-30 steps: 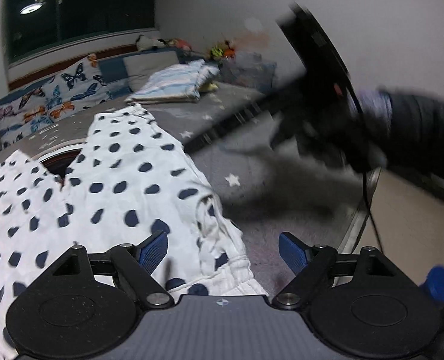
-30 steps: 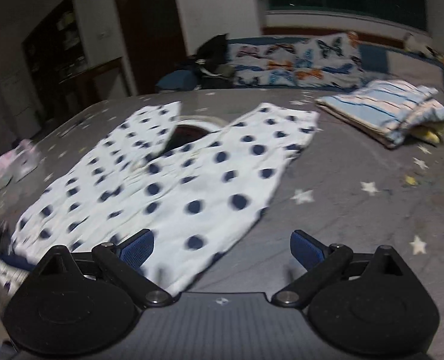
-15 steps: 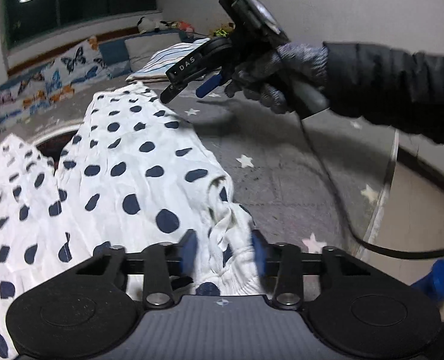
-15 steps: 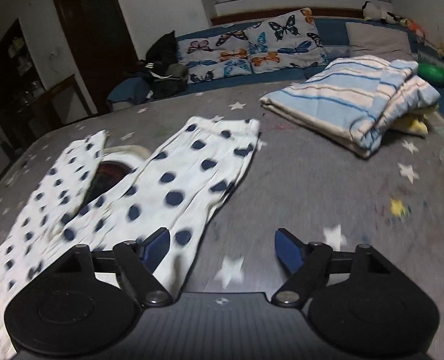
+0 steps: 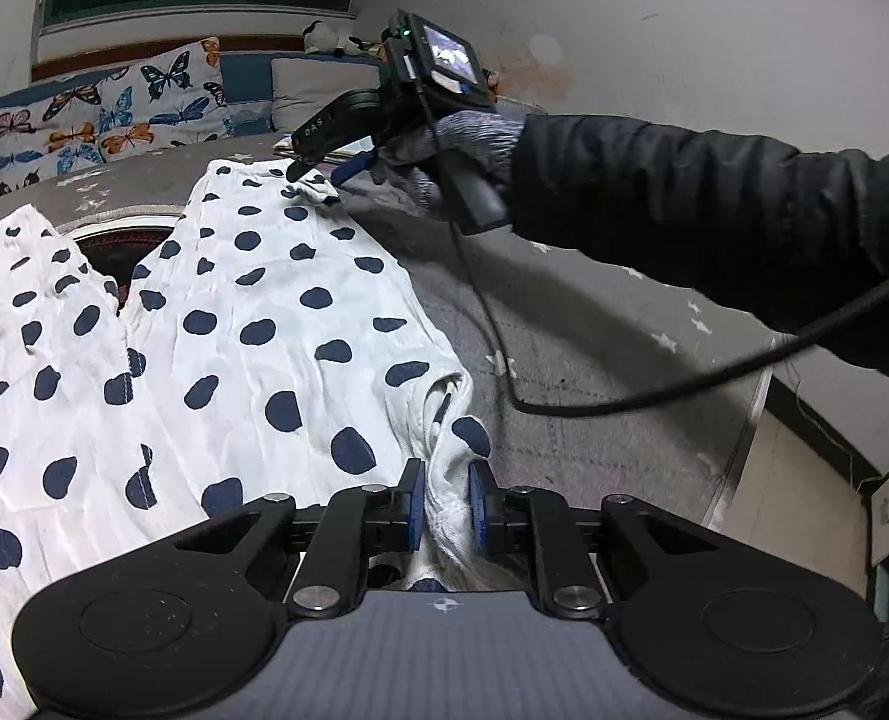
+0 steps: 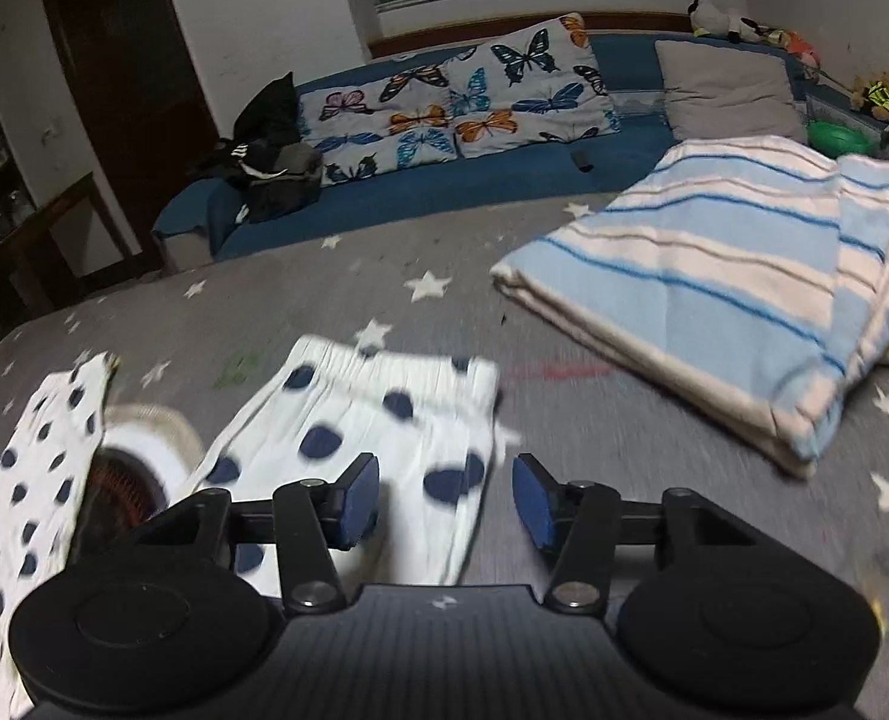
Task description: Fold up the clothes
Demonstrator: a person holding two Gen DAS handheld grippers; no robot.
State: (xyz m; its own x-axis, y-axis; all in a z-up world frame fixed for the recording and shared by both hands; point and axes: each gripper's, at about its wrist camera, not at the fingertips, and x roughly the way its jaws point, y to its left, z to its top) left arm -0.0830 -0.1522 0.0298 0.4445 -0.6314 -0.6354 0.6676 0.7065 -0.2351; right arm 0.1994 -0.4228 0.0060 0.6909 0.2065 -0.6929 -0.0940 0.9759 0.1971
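White trousers with dark blue dots [image 5: 252,324] lie spread on a grey star-patterned surface [image 5: 594,348]. My left gripper [image 5: 446,504] is shut on the near waist corner of the trousers, with cloth bunched between its blue pads. In the left wrist view my right gripper [image 5: 318,171] hovers at the far end of one trouser leg. In the right wrist view the right gripper [image 6: 445,504] is open, its jaws standing over the hem edge of that leg [image 6: 384,414]. The second leg [image 6: 30,468] lies to the left.
A folded blue-and-white striped blanket [image 6: 720,276] lies at the right. Butterfly-print cushions [image 6: 462,102] and a grey pillow [image 6: 726,84] stand behind on a blue sofa. A round white-rimmed object [image 6: 138,450] shows between the trouser legs. A black cable [image 5: 654,396] hangs from the right gripper.
My left gripper closed on the waist corner of the trousers. My right gripper travelled along the leg to its far hem and its jaws have narrowed somewhat.
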